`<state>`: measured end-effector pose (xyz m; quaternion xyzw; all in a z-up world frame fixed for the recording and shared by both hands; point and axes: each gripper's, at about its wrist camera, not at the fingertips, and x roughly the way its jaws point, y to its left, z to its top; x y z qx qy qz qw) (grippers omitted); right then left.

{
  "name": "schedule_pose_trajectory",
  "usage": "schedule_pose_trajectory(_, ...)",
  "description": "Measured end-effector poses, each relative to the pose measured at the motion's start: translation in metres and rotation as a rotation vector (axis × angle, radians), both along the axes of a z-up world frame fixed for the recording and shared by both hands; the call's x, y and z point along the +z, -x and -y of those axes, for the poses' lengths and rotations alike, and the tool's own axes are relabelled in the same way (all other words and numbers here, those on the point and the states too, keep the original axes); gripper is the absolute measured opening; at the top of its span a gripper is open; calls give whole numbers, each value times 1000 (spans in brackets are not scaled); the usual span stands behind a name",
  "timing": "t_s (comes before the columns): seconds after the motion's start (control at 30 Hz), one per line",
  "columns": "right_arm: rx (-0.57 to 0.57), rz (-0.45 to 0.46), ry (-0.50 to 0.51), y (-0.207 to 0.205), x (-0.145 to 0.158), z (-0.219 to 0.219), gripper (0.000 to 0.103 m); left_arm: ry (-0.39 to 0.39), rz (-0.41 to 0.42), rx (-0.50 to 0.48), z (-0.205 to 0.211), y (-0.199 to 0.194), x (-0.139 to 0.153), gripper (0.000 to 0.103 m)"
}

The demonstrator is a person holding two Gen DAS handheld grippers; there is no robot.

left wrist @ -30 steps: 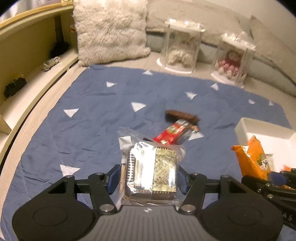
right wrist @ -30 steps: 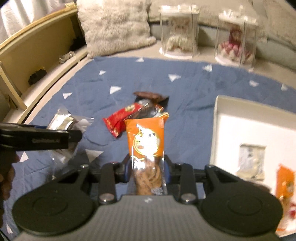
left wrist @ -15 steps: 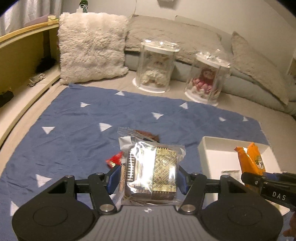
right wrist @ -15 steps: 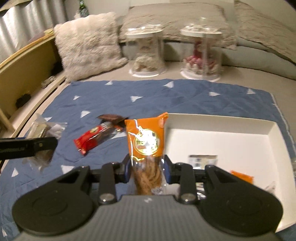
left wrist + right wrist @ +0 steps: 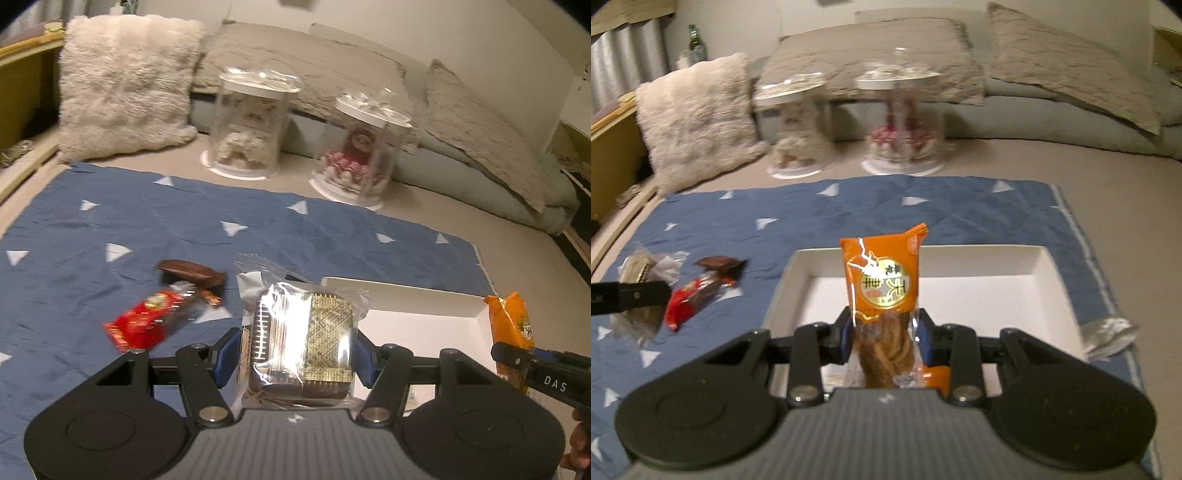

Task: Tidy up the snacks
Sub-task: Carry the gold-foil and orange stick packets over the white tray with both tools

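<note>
The left tongs [image 5: 299, 354] pinch a clear-wrapped, gold-patterned dark cake [image 5: 301, 343], low in the frame's centre. The right tongs [image 5: 884, 334] pinch an upright orange packet [image 5: 882, 280] showing a twisted brown pastry, in front of the white tray [image 5: 1052, 273]. Little of the tray's contents shows. A red wrapper [image 5: 689, 299] and a brown one [image 5: 718, 263] lie left on the blue blanket [image 5: 812, 214].

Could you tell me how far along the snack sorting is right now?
Partly done. The white box already seems to hold a packet or two, mostly hidden behind the claws. In hand: the left claw grips a clear-wrapped pastry, the right claw an orange snack pack. Left on the blue mat: a red wrapper and a brown one.
</note>
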<state>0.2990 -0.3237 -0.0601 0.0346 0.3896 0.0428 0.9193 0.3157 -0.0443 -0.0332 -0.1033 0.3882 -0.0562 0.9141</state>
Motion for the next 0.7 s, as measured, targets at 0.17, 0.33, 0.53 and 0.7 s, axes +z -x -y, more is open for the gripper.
schedule_pose_trajectory(0.17,-77,10,4,-9,-12,43,39,29,2,-38,30,-14,-9,62)
schedule_pose_trajectory(0.33,-104,33,17,-20,-23,72,39,68,9,-76,57,-27,-17,62)
schedule_pose_trajectory(0.53,-132,69,10,-39,-40,92,39,125,-8,-113,92,-46,-27,62)
schedule_pose_trajectory(0.7,-149,26,-4,-64,-69,92,39,158,-41,-154,123,-62,-40,62)
